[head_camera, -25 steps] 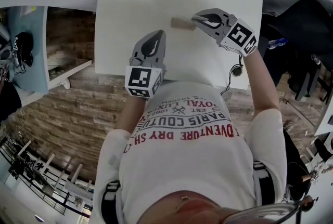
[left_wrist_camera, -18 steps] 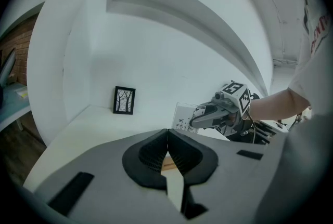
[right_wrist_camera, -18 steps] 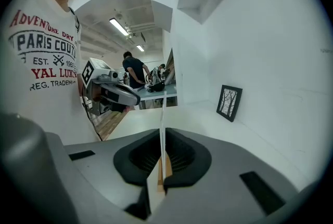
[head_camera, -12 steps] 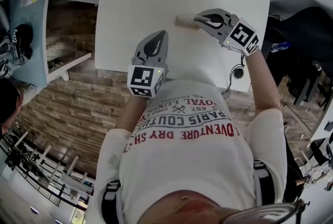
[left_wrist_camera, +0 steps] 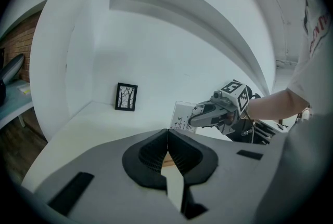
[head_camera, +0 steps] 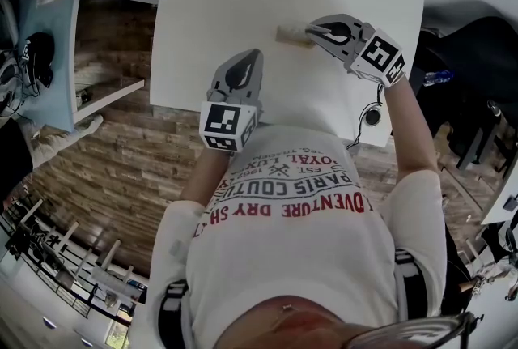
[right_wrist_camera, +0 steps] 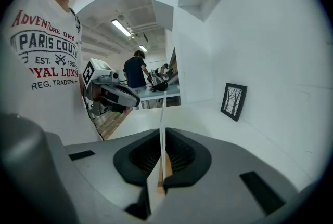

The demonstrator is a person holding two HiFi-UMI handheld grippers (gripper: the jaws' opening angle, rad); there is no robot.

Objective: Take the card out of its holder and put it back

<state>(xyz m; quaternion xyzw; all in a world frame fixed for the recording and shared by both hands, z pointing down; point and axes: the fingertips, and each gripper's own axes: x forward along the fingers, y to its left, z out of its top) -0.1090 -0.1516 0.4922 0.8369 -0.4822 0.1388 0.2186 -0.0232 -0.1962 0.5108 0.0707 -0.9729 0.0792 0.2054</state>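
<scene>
**Pinching the card at the holder on a white table**

Filling the upper half of the head view, the white table (head_camera: pixel 210 31) is the widest thing in sight. Wood-pattern floor (head_camera: pixel 105 169) lies below it and a pale blue shelf (head_camera: pixel 48 72) stands at the left. White walls close in behind the table. The right gripper view also looks past the table's end into a lit room, where another person (right_wrist_camera: pixel 134 69) stands at a desk.

The left gripper (head_camera: pixel 251 56) hovers above the near part of the table, jaws pressed together on nothing. The right gripper (head_camera: pixel 312 33) reaches in from the right, its tips at the right end of the holder (head_camera: pixel 290 35). This holder is a small wooden block whose long axis runs left to right across the table. The right gripper's jaws are clamped on the card (left_wrist_camera: pixel 182 116), which stands upright in line with the holder, one end edge towards that gripper.

From the head view the card can hardly be made out. The left gripper view shows its broad face, pale with small dark print, but that gripper's own body hides its lower edge. The right gripper view shows only a thin white line rising between the pads, with a strip of wood under it. Whether the card sits in the slot cannot be told. A small framed picture (left_wrist_camera: pixel 126 96) of bare trees stands at the far wall, seen in both gripper views.
</scene>
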